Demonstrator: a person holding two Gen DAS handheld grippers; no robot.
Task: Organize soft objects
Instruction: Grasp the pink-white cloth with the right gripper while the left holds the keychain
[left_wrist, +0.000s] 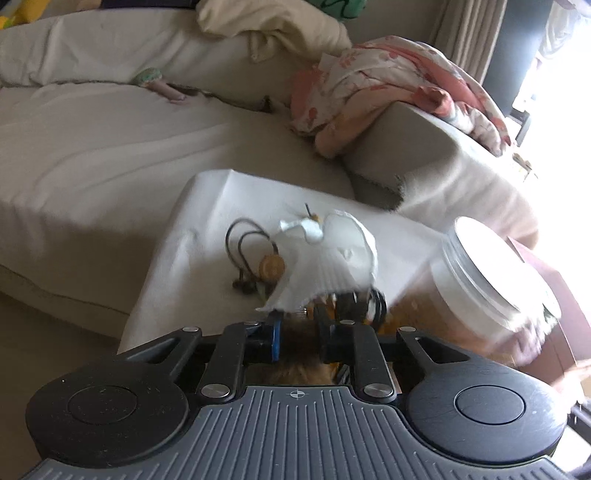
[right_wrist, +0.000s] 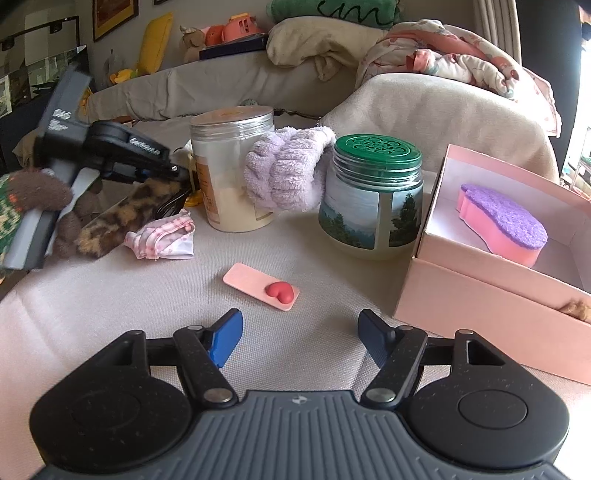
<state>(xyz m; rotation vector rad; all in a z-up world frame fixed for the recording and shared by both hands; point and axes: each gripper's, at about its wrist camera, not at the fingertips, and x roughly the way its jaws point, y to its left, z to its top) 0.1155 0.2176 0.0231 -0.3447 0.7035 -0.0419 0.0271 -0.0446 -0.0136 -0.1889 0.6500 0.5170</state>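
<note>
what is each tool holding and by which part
The left tool pinches the leopard-print furry item at its upper end. The right tool is open, holding nothing.

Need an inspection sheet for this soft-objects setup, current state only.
Surface: beige cloth-covered top, no spills seen.
Job's things: lilac fluffy band draped between the two jars; gingham scrunchie loose; sponge inside the pink box; leopard-print fuzzy piece at the left edge.
Clutter: clear jar, green-lidded jar, pink heart card.
Grippers: left gripper shut on the leopard-print fuzzy piece; right gripper open, empty, above the surface short of the card.
Cables: nothing seen; black elastic loops only.
Surroundings: sofa with floral blanket piled on its arm.
</note>
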